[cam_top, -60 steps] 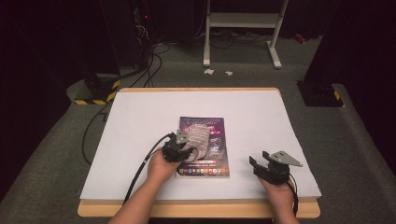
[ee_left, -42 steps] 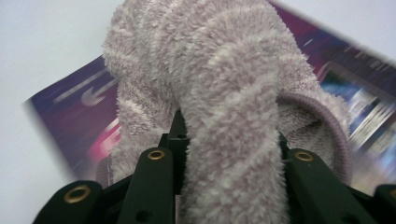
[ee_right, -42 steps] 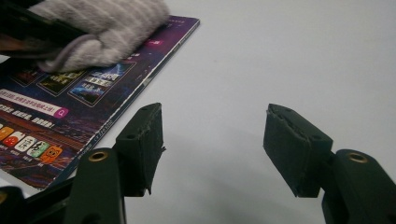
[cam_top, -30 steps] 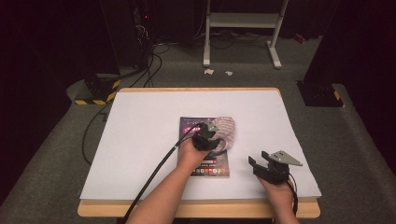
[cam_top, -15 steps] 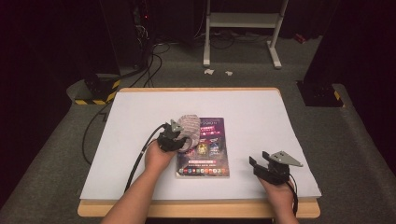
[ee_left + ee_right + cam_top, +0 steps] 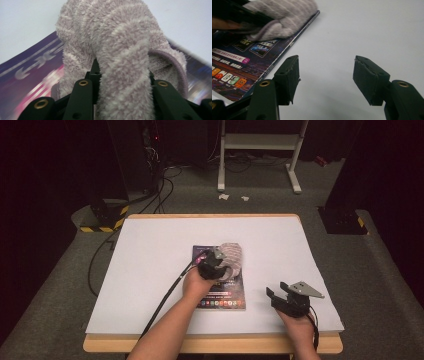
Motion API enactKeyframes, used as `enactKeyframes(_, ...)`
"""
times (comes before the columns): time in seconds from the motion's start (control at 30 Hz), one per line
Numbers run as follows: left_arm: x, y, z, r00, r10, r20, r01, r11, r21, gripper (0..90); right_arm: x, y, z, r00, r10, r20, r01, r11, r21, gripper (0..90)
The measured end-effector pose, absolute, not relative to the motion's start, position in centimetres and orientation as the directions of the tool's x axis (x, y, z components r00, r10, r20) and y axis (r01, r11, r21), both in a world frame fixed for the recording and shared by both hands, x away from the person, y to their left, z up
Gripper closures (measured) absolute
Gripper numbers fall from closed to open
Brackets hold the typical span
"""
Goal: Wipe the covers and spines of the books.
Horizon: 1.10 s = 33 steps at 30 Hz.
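Over the magazine [image 6: 220,285], left gripper [image 6: 222,262] fingers clamp the cloth [image 6: 232,256]; right gripper [image 6: 280,295] fingers rest apart.

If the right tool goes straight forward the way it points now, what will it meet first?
Probably nothing: ahead of the open right tool lies only bare white table cover. The magazine and fluffy cloth sit off to the side, though depth is hard to judge.

Left gripper [image 6: 122,82] jaws clamped on fuzzy striped pinkish-grey cloth [image 6: 120,50], bunched up btwn them, lying on purple magazine cover [image 6: 32,75], white table [image 6: 22,22] behind
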State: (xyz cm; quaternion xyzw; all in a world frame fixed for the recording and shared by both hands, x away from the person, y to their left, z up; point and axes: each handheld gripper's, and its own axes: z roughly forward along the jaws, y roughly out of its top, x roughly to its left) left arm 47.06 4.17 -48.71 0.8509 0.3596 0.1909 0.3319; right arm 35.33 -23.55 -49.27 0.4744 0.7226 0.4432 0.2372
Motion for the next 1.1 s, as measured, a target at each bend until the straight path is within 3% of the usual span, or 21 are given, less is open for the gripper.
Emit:
enactKeyframes(0.13,46.9,1.8,-48.7,0.689,0.718,0.093,0.465,-0.537,0.704,66.1,35.3,-23.5,-49.3,-0.442,0.894,0.078,0.473,0.158,0.867,38.0)
enactKeyframes(0.27,46.9,2.1,-48.7,0.69,0.718,0.09,0.466,-0.537,0.703,66.0,35.4,-23.4,-49.2,-0.446,0.892,0.08,0.47,0.157,0.869,38.0)
enactKeyframes(0.7,48.4,13.2,-48.6,0.523,0.846,0.108,0.566,-0.439,0.698,66.1,35.5,-23.2,-49.3,-0.448,0.891,0.079,0.474,0.161,0.866,38.1)
enactKeyframes(0.93,51.3,13.0,-48.5,0.482,0.867,0.128,0.591,-0.429,0.683,66.0,35.3,-23.5,-49.1,-0.44,0.894,0.086,0.472,0.148,0.869,38.1)
enactKeyframes(1.1,53.2,10.8,-48.3,0.51,0.85,0.129,0.589,-0.454,0.668,66.4,35.3,-23.5,-49.3,-0.442,0.892,0.093,0.477,0.146,0.867,38.1)
